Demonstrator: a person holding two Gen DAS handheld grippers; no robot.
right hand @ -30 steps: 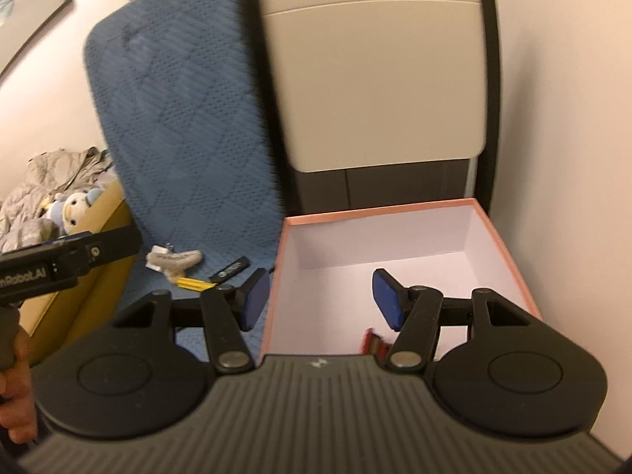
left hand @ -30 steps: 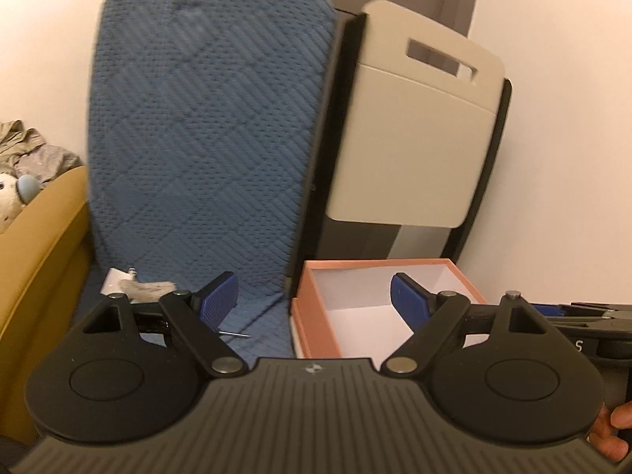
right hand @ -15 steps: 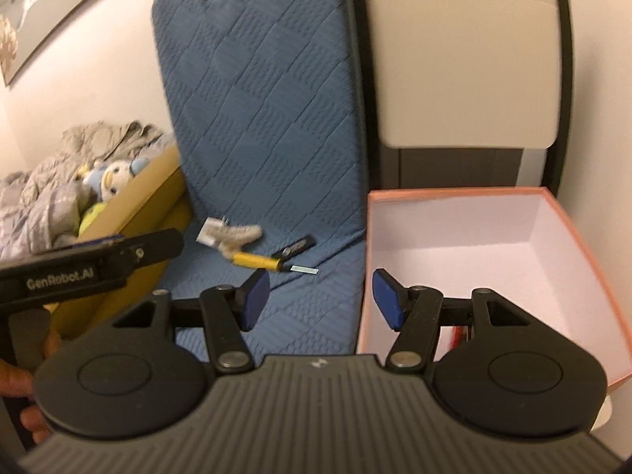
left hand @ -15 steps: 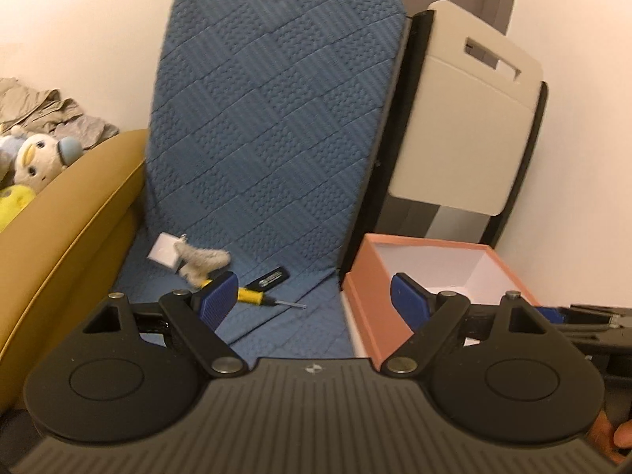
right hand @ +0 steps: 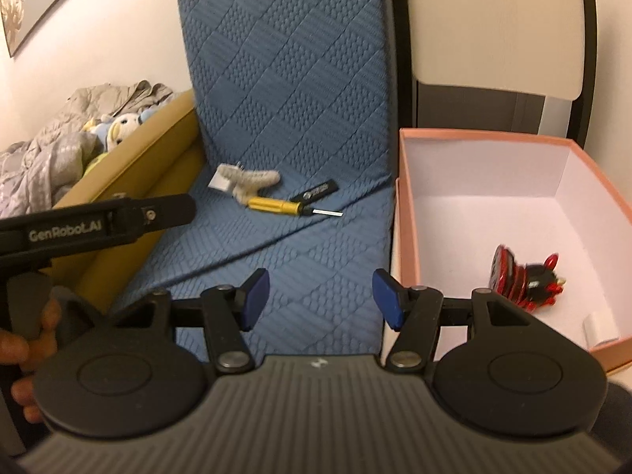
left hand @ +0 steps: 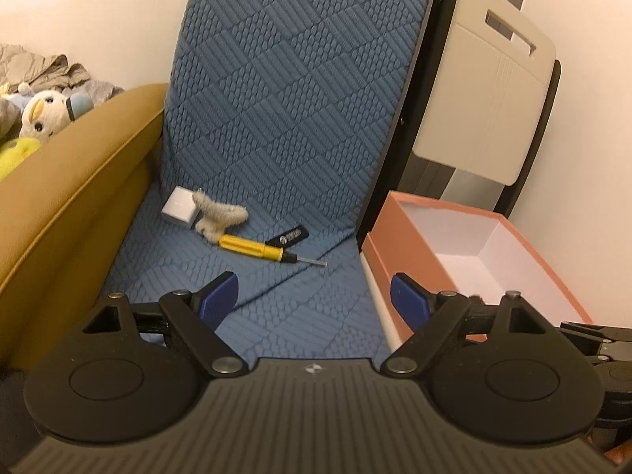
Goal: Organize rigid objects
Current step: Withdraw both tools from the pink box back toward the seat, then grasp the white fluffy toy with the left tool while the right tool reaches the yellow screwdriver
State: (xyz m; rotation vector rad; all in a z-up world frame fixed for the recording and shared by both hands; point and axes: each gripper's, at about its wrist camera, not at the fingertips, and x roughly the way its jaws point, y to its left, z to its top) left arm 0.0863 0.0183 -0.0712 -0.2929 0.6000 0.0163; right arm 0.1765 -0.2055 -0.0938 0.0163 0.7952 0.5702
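Observation:
A yellow screwdriver (left hand: 252, 248) (right hand: 276, 205), a black stick-shaped object (left hand: 291, 235) (right hand: 318, 190), a white plug block (left hand: 179, 210) (right hand: 222, 182) and a beige fuzzy object (left hand: 217, 219) (right hand: 251, 180) lie on the blue quilted mat (left hand: 276, 118) (right hand: 284, 118). A pink open box (left hand: 418, 252) (right hand: 407, 221) stands right of the mat and holds a red-and-black toy (right hand: 521, 276) and a small white piece (right hand: 600, 328). My left gripper (left hand: 314, 300) is open and empty above the mat's near part. My right gripper (right hand: 320, 296) is open and empty by the box's left wall.
A mustard sofa arm (left hand: 59, 197) (right hand: 130, 170) borders the mat on the left, with plush toys (left hand: 43, 114) and grey clothes (right hand: 51, 150) behind it. A folded beige table panel (left hand: 482, 98) leans upright behind the box. A white wall is on the right.
Both views have shifted left and tipped down, from the box toward the mat. The loose objects on the mat and the toy in the box have come into clearer view. Both grippers stay open.

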